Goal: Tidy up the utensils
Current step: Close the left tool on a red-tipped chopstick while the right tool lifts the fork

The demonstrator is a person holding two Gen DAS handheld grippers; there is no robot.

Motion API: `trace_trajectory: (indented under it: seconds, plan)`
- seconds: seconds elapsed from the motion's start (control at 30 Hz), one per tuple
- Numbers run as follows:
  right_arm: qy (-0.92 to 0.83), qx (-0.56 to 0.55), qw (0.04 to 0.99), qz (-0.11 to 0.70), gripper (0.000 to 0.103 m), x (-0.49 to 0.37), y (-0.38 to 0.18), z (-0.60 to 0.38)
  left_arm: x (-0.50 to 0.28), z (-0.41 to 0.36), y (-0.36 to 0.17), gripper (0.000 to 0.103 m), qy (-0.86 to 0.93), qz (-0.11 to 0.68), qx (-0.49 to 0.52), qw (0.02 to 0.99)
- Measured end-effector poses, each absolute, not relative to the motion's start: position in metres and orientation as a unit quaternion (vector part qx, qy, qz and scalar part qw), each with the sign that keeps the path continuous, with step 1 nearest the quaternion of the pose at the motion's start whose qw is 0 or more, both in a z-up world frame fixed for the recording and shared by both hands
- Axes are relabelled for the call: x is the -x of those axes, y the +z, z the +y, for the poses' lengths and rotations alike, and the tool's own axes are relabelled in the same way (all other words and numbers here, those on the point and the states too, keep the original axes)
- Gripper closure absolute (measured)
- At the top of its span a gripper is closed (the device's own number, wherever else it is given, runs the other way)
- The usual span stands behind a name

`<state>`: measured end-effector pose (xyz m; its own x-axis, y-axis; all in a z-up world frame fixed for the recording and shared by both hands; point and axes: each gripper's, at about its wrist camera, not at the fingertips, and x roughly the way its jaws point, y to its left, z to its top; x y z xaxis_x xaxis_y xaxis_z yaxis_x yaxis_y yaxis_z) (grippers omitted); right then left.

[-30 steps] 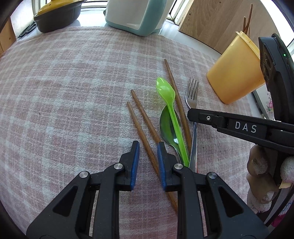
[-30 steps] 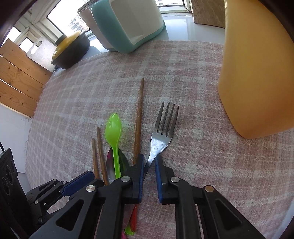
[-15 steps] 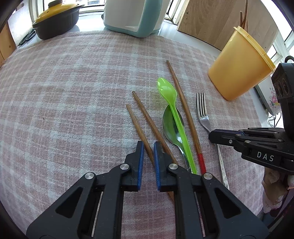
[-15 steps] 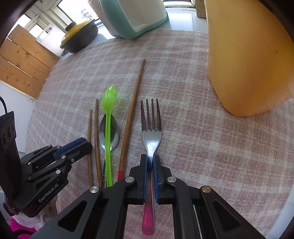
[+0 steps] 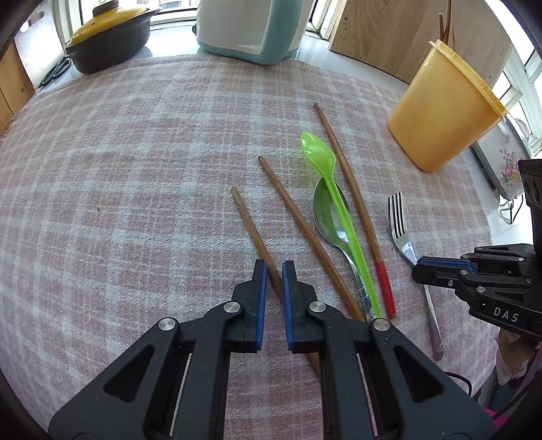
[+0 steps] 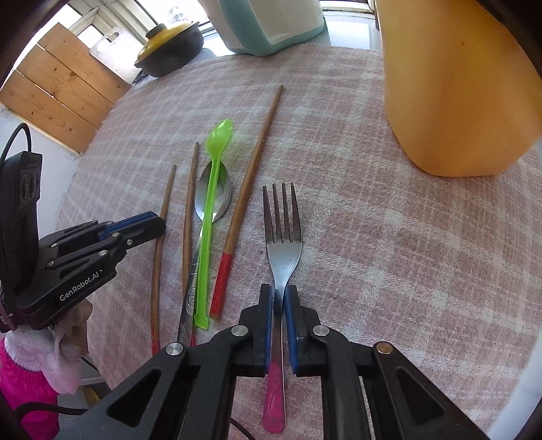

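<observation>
pink checked cloth [image 5: 135, 189] covers the table, and the utensils lie on it in a loose row. the fork [image 6: 283, 237] lies flat at the right end, tines pointing away, and the right gripper [image 6: 278, 294] has its blue pads pressed together on the fork's neck, the pink handle end running back between the fingers. left of it lies a long chopstick with a red end [image 6: 249, 189], then the green plastic spoon [image 6: 210, 210] resting on top of a metal spoon [image 6: 216, 193], then two more wooden chopsticks. the left gripper [image 5: 273, 270] is closed on the leftmost chopstick [image 5: 250, 226], its pads either side of the shaft with only a narrow gap showing; the other chopstick [image 5: 298, 223] lies just beside it to the right. an orange tub [image 5: 440, 115] stands upright beyond the fork, with sticks poking out of its top. further back, off the cloth, sit a dark pot with a yellow lid [image 5: 108, 40] and a white and teal appliance [image 5: 250, 30]
</observation>
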<state>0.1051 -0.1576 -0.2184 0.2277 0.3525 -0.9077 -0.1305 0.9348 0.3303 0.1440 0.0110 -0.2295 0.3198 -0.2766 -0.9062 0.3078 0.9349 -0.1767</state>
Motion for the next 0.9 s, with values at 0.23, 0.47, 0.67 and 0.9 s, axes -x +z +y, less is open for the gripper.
trace_trajectory:
  seconds: [0.23, 0.47, 0.67, 0.9]
  plan:
    - [0.169, -0.044, 0.823, 0.541, 0.072, -0.123, -0.203, -0.16, -0.148, 0.017, -0.23, 0.092, -0.166, 0.564, 0.012, 0.809]
    - [0.202, -0.013, 0.826, 0.525, 0.071, -0.14, -0.209, -0.159, -0.155, 0.015, -0.231, 0.078, -0.151, 0.565, 0.03, 0.811]
    - [0.228, -0.016, 0.821, 0.524, 0.075, -0.142, -0.214, -0.155, -0.158, 0.008, -0.232, 0.078, -0.143, 0.56, 0.016, 0.816]
    - [0.235, 0.006, 0.815, 0.53, 0.082, -0.144, -0.214, -0.143, -0.165, 0.013, -0.233, 0.095, -0.138, 0.559, 0.027, 0.817]
